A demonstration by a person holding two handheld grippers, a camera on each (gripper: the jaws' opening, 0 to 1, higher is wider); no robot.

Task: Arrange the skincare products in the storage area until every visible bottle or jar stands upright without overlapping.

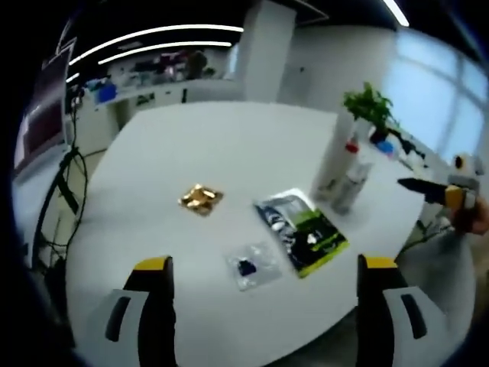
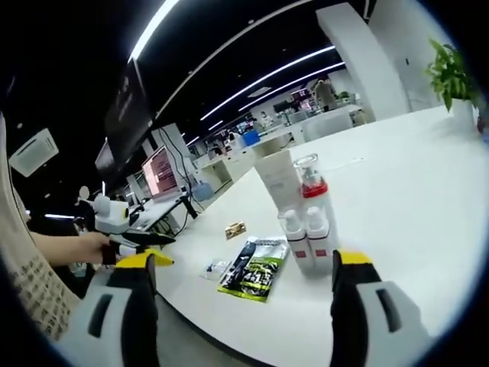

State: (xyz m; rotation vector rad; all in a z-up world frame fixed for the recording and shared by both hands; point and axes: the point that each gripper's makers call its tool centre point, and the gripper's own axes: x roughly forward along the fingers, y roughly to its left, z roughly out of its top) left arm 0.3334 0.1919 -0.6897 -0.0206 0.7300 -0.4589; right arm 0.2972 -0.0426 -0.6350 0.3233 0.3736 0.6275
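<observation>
Several skincare products stand upright together on the white table [image 2: 412, 176]: a tall white tube [image 2: 279, 180], a clear-capped bottle with a red band [image 2: 311, 183] and two small white bottles [image 2: 293, 238] [image 2: 318, 237] in front. In the left gripper view the tube [image 1: 334, 160] and a bottle [image 1: 353, 180] stand at the table's right side. A green-and-black packet [image 1: 302, 231] [image 2: 256, 267] lies flat beside them. My left gripper [image 1: 265, 263] is open above the table's near edge, holding nothing. My right gripper [image 2: 248, 257] is open, short of the bottles.
A gold-wrapped item [image 1: 201, 198] and a clear sachet with a blue spot [image 1: 252, 266] lie on the table [image 1: 191, 145]. A potted plant [image 1: 368, 107] stands behind the products. The right gripper [image 1: 435, 191] shows at the right, hand-held. Desks with a monitor [image 2: 160, 172] stand beyond.
</observation>
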